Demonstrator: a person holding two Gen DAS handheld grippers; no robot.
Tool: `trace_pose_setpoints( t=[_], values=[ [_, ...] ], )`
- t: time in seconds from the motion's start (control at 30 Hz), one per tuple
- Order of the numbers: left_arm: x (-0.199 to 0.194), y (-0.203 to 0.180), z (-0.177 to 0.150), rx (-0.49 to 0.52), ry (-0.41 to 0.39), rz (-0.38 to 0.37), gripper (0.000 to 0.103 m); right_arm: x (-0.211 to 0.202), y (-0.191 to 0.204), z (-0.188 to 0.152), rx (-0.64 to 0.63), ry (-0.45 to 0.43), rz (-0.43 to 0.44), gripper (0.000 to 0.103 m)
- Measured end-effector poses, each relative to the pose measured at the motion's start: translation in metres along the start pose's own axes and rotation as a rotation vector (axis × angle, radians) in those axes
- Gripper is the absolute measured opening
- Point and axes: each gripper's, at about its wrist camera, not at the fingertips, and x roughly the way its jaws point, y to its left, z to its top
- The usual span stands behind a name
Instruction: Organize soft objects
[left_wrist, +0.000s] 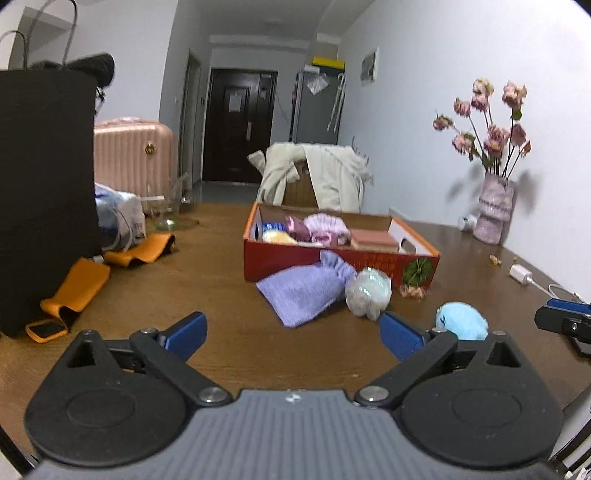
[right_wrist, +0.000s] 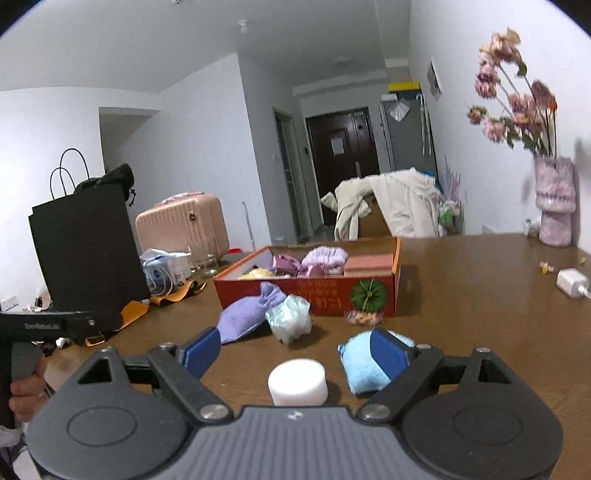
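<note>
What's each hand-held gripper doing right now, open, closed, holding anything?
Left hand-held gripper: open, holding nothing.
Right hand-held gripper: open, holding nothing; white foam cylinder sits untouched between its fingers.

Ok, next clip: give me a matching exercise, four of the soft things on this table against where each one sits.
Things:
1. lavender pouch
2. white foam puck
3. light blue plush
4. pink sponge block

Places:
A. inside the red box
B. on the table between the right gripper fingers
C. lying against the box's front wall
D. partly behind the right gripper's right finger

Pairs: 1-C, 2-B, 3-D, 4-A
</note>
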Motion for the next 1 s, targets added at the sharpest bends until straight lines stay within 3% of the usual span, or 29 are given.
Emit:
trace_pose_setpoints(
  t=[0.23,0.4,0.5,0.63,0.73,0.8,0.87,0.93,0.97,1.0],
  values=[
    [0.049,0.003,0.001,-0.044,0.062,-0.004,0.102,0.037,-0.01,0.008,0.051,0.034,0.053,0.086],
    [0.106,0.004,0.008,-0.041,0.104,-0.032,0.101,0.117,-0.006,0.038,0.031,0.109,0.142,0.076],
    [0.137,0.007,0.012,-0.044,0.125,-0.047,0.094,0.181,0.003,0.055,-0.02,0.187,0.146,0.072],
    [0.176,0.018,0.016,-0.063,0.173,-0.073,0.074,0.25,0.019,0.067,-0.069,0.283,0.129,0.065],
    [0.193,0.025,0.017,-0.07,0.197,-0.107,0.067,0.286,0.024,0.068,-0.079,0.342,0.106,0.059],
    [0.203,0.028,0.016,-0.07,0.219,-0.138,0.056,0.299,0.027,0.065,-0.092,0.374,0.09,0.047],
    [0.207,0.028,0.014,-0.064,0.228,-0.143,0.034,0.307,0.03,0.059,-0.103,0.395,0.089,0.038],
    [0.206,0.028,0.013,-0.048,0.209,-0.143,0.023,0.308,0.034,0.054,-0.149,0.392,0.072,0.031],
    [0.204,0.028,0.013,-0.049,0.205,-0.151,0.016,0.306,0.038,0.054,-0.172,0.383,0.071,0.019],
    [0.202,0.029,0.014,-0.05,0.203,-0.151,0.015,0.303,0.039,0.055,-0.187,0.374,0.069,0.015]
  ],
)
